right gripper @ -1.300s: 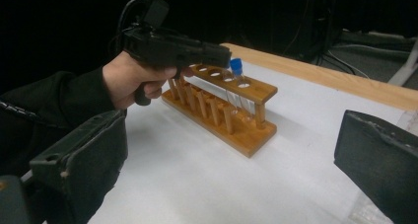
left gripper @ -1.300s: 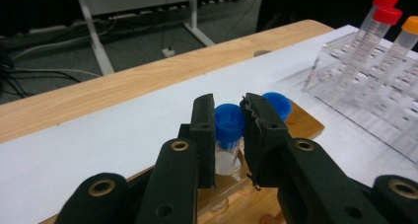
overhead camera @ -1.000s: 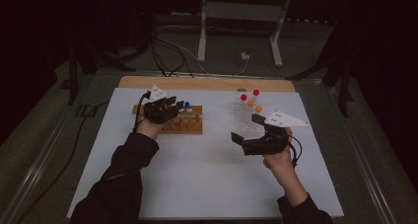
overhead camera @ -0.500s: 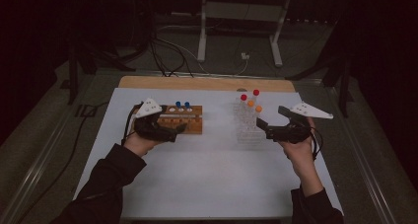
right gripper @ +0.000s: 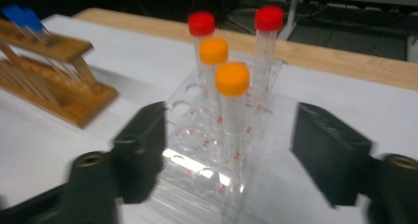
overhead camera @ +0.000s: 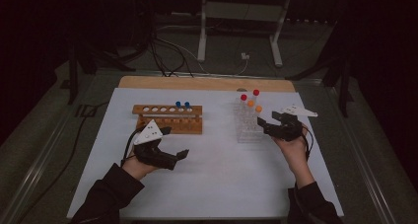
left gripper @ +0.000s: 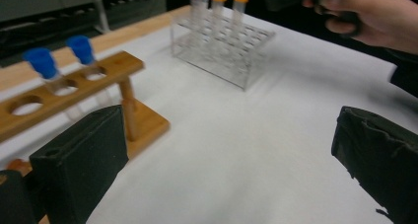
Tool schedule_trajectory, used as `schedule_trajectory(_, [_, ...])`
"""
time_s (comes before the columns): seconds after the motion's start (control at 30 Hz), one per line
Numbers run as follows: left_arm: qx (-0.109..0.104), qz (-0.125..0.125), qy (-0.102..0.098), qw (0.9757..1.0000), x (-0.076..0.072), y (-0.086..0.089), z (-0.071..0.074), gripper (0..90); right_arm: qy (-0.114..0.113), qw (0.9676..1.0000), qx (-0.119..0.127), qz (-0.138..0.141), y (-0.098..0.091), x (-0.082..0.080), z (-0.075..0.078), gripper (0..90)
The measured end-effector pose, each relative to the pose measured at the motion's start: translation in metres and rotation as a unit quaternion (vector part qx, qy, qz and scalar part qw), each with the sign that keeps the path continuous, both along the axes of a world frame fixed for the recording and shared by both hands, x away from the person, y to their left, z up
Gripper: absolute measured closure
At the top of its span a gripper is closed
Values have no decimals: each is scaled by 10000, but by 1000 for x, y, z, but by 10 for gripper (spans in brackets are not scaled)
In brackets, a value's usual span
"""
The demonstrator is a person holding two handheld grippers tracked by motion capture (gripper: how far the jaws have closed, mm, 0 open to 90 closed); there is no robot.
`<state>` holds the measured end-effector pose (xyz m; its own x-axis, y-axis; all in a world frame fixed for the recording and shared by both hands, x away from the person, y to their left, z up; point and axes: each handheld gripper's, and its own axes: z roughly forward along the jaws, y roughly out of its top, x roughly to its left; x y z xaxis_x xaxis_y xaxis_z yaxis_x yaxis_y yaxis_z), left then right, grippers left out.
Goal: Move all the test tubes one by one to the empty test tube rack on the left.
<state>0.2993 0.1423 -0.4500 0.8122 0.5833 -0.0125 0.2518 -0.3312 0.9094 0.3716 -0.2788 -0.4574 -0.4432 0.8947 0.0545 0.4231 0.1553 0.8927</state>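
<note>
A wooden rack [overhead camera: 167, 119] holds two blue-capped tubes [overhead camera: 182, 105] at its right end. My left gripper [overhead camera: 176, 142] hovers in front of it, apart from it. Its jaws have just been opening and stand wide with nothing between them [left gripper: 226, 150]. A clear plastic rack [overhead camera: 248, 130] carries two red-capped and two orange-capped tubes. My right gripper [overhead camera: 266, 121] faces it from the right. Its jaws [right gripper: 236, 150] have just been closing and flank the nearer orange-capped tube [right gripper: 232, 81], with the pads clear of it.
White paper [overhead camera: 212, 184] covers the table, with a wooden strip [overhead camera: 207, 83] along the far edge. Cables and a metal stand [overhead camera: 241, 17] lie on the floor beyond. The wooden rack has several free holes [overhead camera: 153, 109] on its left.
My left gripper has drawn back from the wooden rack toward the person and opened. My right gripper swung out to the right, then in toward the clear rack, and its jaws have narrowed.
</note>
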Motion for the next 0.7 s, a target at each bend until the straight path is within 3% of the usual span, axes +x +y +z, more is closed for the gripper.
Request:
schedule_trajectory(0.17, [-50,-53,3,10000,-1,-1,-1,15,61,9999,-149,13,4,11,-6,507])
schedule_trajectory(0.43, [-23,-106,26,9999,-2,-3,-2,15,128,9993,-355,14,10,27,-13,625])
schedule_trajectory(0.6, [-24,-71,33,10000,-2,-2,-3,15,293,9984,-481,97,18,34,-18,688])
schedule_trajectory(0.7, [-18,-63,53,10000,-1,-2,-4,15,295,9977,-603,-14,20,35,-18,743])
